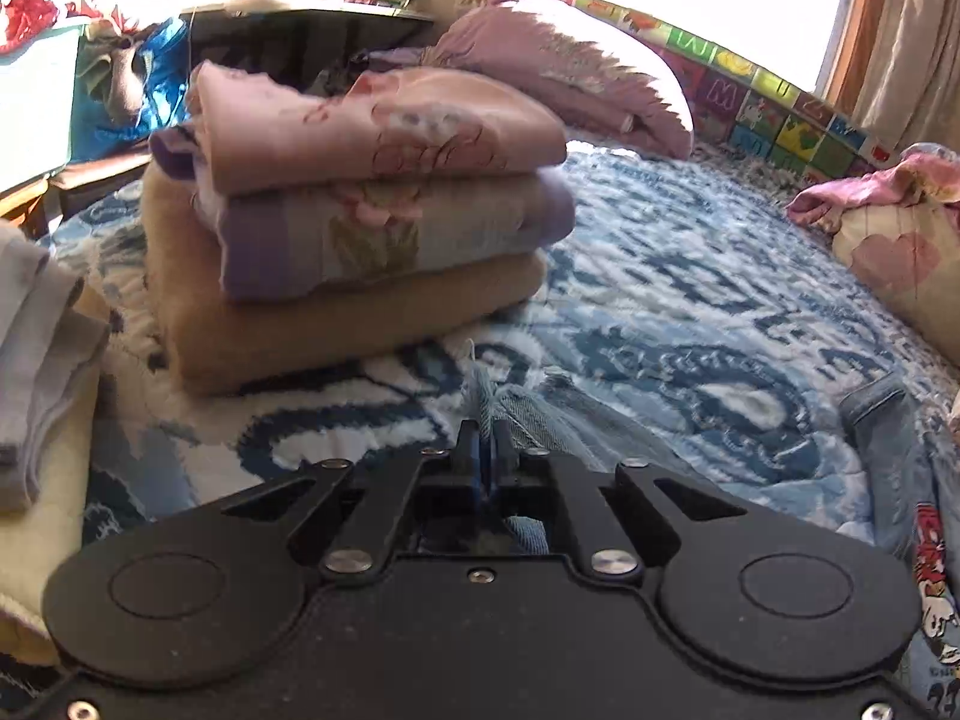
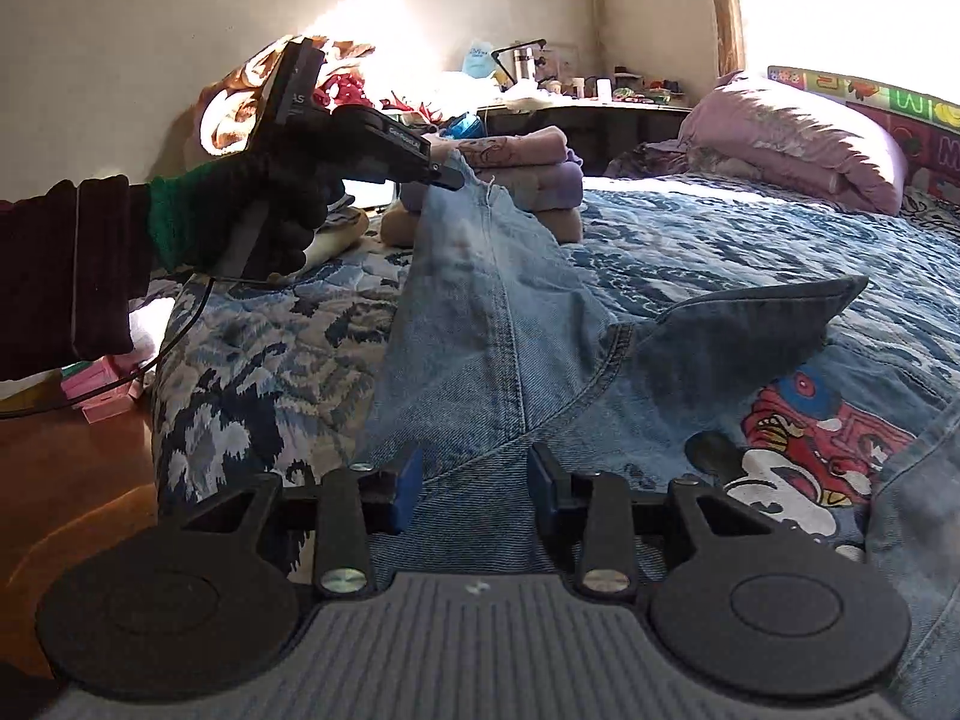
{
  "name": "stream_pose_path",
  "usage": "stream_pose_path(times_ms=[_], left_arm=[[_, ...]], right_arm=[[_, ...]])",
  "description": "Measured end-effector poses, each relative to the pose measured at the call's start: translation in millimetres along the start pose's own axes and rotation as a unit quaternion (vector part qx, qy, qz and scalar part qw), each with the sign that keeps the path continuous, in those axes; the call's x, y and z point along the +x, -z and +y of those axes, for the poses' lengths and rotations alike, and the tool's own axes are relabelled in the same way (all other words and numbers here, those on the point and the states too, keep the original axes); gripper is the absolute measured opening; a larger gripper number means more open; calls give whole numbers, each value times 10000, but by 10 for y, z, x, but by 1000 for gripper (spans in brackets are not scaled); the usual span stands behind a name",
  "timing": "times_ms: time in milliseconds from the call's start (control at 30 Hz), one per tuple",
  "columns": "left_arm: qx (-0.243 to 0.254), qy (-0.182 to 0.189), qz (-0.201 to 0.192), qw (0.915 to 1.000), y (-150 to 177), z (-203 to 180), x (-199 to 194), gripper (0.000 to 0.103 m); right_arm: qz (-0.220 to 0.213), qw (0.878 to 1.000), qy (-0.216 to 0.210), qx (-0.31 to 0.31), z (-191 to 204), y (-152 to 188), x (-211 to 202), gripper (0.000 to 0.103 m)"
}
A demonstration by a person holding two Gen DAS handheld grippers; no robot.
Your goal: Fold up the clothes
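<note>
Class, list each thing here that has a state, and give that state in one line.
Left gripper: shut on the denim garment's edge.
Right gripper: open, over the denim.
Denim garment: unfolded, one edge lifted.
Blanket stack: folded, piled on the bed.

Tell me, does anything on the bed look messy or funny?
Yes. The denim jacket lies rumpled on the blue quilt, one part lifted by the shut left gripper, its edge frayed there. A pink garment sits crumpled on a pillow. The stacked folded blankets look tidy.
</note>
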State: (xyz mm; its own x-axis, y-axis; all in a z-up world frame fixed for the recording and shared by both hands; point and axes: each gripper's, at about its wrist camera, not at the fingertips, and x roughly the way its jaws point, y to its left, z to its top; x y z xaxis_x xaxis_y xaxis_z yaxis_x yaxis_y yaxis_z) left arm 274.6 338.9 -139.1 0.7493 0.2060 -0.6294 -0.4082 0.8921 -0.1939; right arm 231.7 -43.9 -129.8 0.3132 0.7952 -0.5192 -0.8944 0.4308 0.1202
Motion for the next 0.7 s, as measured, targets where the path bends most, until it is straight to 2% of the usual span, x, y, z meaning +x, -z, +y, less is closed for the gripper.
stream_pose_path(times_ms=[100,200,333,433,533,567,633,700], left_arm=[[72,-146,-28,9999,8,23,-32,3],[120,-49,-309,9994,-46,-87,-124,4],[608,638,-304,9956,-63,-532,-249,29],[1114,1194,-132,9865,155,-720,-345,29],[1615,1746,51,9713,386,-896,-442,32],[1773,1459,143,9732,468,-889,-384,32],[2072,621,342,9757,634,-840,-220,33],[1858,487,313,9809,559,-839,-312,30]], right_arm=[[400,9982,-35,-437,198,49,148,39],[385,9978,-187,-502,266,47,123,39],[363,9981,-249,-435,218,70,109,39],[296,9987,-232,-350,181,81,63,40],[110,9997,-206,-103,67,84,-10,40],[89,9997,-249,-2,32,88,-18,40],[238,9991,-336,45,16,110,25,41],[411,9982,-407,-138,86,147,79,42]])
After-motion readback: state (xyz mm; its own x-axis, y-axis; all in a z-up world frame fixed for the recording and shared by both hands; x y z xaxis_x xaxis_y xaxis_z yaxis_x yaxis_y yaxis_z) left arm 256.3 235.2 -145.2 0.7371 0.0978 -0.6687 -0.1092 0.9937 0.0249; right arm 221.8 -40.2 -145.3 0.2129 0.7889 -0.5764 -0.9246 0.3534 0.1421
